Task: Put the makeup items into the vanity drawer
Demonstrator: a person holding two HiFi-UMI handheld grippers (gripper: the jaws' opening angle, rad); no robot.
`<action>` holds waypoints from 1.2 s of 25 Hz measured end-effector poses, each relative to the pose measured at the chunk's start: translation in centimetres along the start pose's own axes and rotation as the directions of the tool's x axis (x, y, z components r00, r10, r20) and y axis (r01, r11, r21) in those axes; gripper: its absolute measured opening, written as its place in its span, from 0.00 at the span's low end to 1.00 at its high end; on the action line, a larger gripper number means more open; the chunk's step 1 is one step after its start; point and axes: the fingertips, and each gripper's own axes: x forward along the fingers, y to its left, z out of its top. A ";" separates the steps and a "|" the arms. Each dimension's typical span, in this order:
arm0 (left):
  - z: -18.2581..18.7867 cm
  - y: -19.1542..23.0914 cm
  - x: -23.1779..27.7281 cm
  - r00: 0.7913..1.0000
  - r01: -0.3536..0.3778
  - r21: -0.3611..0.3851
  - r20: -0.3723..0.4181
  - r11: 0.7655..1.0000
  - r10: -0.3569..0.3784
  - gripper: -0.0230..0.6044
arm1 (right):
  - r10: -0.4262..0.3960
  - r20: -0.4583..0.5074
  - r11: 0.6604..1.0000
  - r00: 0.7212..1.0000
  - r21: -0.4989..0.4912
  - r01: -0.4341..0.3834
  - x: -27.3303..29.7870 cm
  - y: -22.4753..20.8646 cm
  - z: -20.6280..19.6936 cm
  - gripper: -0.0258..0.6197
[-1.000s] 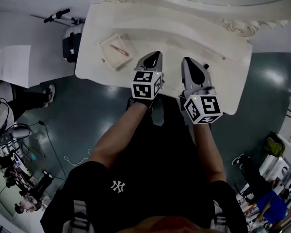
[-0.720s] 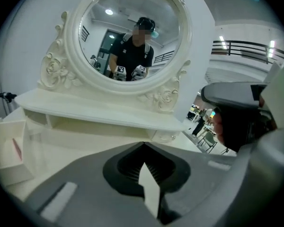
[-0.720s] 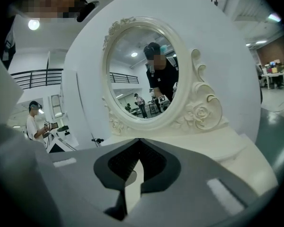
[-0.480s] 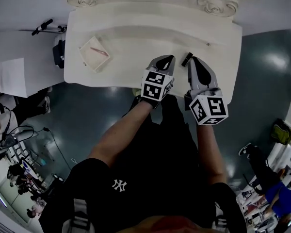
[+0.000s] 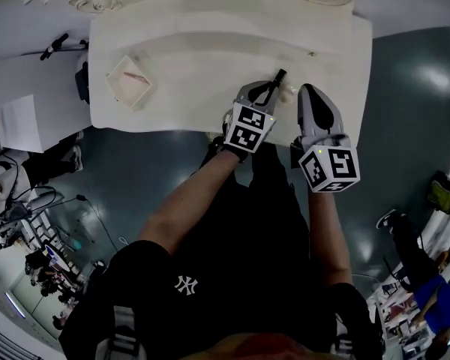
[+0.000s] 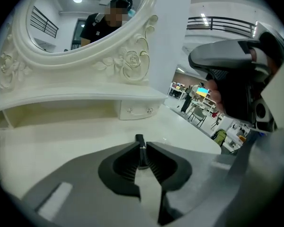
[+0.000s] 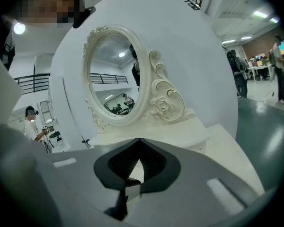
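Observation:
A slim black makeup tube (image 5: pixel 278 76) sticks out from the tips of my left gripper (image 5: pixel 268 88), which is shut on it just above the white vanity top (image 5: pixel 202 66). In the left gripper view the tube (image 6: pixel 140 148) stands pinched between the ribbed pads of the left gripper (image 6: pixel 141 144). A small closed drawer (image 6: pixel 137 110) with two knobs sits under the mirror shelf ahead. My right gripper (image 5: pixel 311 94) hovers beside the left one, to its right. In its own view, the right gripper (image 7: pixel 138 141) is shut and holds nothing.
A shallow white tray (image 5: pixel 129 79) holding a pink pen-like item lies on the vanity's left part. An oval mirror (image 7: pixel 114 74) in an ornate frame rises at the back. The vanity's front edge (image 5: pixel 172 130) runs just before the grippers. People and desks stand around the room.
The black tube lay on the vanity between the grippers. My left gripper has moved right and forward and shut on it. The right gripper has shifted slightly right.

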 end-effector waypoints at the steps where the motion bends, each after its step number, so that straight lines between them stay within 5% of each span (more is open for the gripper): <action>1: -0.1 -0.1 0.3 1.000 -0.001 0.008 -0.003 1.000 0.001 0.10 | -0.003 -0.001 1.000 1.000 0.004 0.003 -0.1 -0.4 -0.1 0.08; 20: -2.4 -0.1 3.4 0.994 -0.027 0.057 -0.103 0.998 0.033 0.18 | 0.015 -0.048 0.999 0.999 0.032 -0.013 0.5 -1.8 -2.1 0.08; 30: -1.5 0.8 2.4 0.996 -0.042 0.023 -0.072 0.999 0.044 0.18 | 0.026 -0.054 0.999 0.998 0.025 -0.025 1.1 -1.3 -2.0 0.08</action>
